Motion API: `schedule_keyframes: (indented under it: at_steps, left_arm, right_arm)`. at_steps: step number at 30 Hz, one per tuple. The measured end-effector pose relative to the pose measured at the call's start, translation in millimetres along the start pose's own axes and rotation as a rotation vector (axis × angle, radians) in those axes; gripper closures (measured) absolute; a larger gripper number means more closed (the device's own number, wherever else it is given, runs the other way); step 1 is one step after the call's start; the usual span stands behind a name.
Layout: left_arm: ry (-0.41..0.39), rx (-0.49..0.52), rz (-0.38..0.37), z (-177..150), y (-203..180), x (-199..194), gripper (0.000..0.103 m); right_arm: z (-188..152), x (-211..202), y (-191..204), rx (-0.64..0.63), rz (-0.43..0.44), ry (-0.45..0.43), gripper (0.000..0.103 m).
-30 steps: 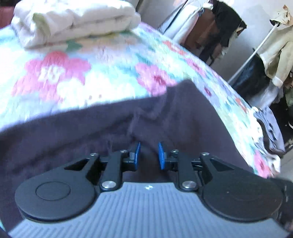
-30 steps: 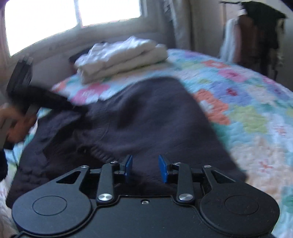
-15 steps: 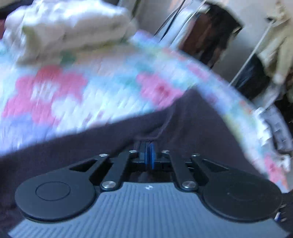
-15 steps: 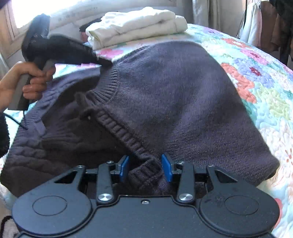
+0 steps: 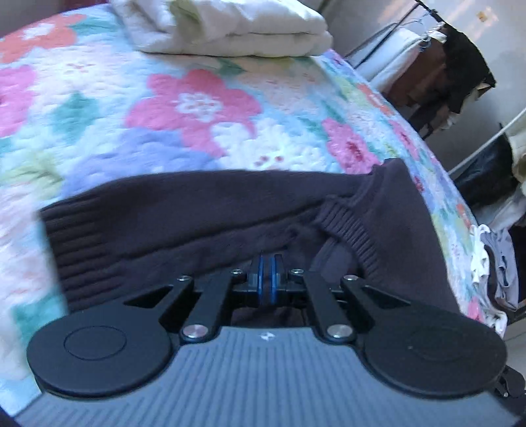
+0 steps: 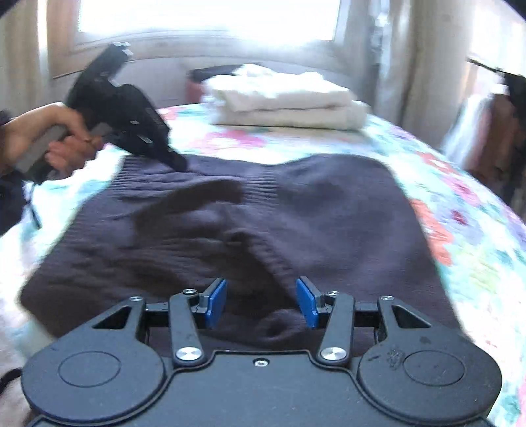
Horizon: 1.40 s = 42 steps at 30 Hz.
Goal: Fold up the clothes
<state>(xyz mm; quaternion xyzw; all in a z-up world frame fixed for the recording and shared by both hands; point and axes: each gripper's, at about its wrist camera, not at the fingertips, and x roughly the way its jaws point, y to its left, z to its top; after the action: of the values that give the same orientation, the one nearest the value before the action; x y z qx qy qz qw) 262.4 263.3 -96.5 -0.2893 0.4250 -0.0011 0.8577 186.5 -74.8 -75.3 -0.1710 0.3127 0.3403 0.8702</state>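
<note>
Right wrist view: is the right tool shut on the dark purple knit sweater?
No. The right tool is open, its blue pads apart above the dark purple knit sweater, gripping nothing.

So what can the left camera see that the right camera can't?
Only the left wrist view shows its own fingers pressed together, the sweater's ribbed cuff, and rumpled clothes past the bed's edge.

Only the right wrist view shows the bright window, the person's hand holding the left gripper with its tip at the sweater, and the right gripper open.

Both show the dark sweater, the flowered quilt and the folded white bedding.
</note>
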Motion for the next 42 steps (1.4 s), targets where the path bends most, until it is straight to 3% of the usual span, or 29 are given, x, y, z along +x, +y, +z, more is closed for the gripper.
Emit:
schedule_keyframes:
  at_steps: [10, 16, 19, 25, 29, 34, 37, 40, 42]
  left_arm:
    - [0.067, -0.108, 0.069, -57, 53, -41, 0.1]
    - [0.071, -0.21, 0.023, -68, 77, -50, 0.1]
    - [0.07, -0.289, -0.025, -71, 91, -48, 0.098]
    - [0.089, -0.355, -0.071, -70, 99, -37, 0.077]
    - [0.118, -0.321, -0.072, -72, 91, -34, 0.076]
    - [0.081, -0.344, -0.029, -73, 95, -45, 0.075]
    - [0.038, -0.434, -0.003, -73, 111, -50, 0.075]
    - [0.025, -0.545, -0.014, -74, 130, -48, 0.075]
    - [0.051, -0.54, -0.029, -72, 132, -41, 0.074]
  right_arm:
    - [14, -12, 83, -0.189, 0.284, 0.048, 0.048]
    - [13, 5, 133, -0.358, 0.337, 0.119, 0.047]
    - [9, 13, 152, -0.45, 0.309, 0.157, 0.047]
    - [-2, 15, 169, -0.593, 0.262, 0.195, 0.042]
    - [-7, 11, 168, -0.584, 0.269, 0.2, 0.036]
    - [-11, 12, 166, -0.573, 0.217, 0.188, 0.036]
    - [-17, 18, 174, -0.653, 0.146, 0.163, 0.036]
    - [-24, 23, 183, -0.718, 0.127, 0.135, 0.035]
    - [-23, 26, 184, -0.697, 0.126, 0.127, 0.034]
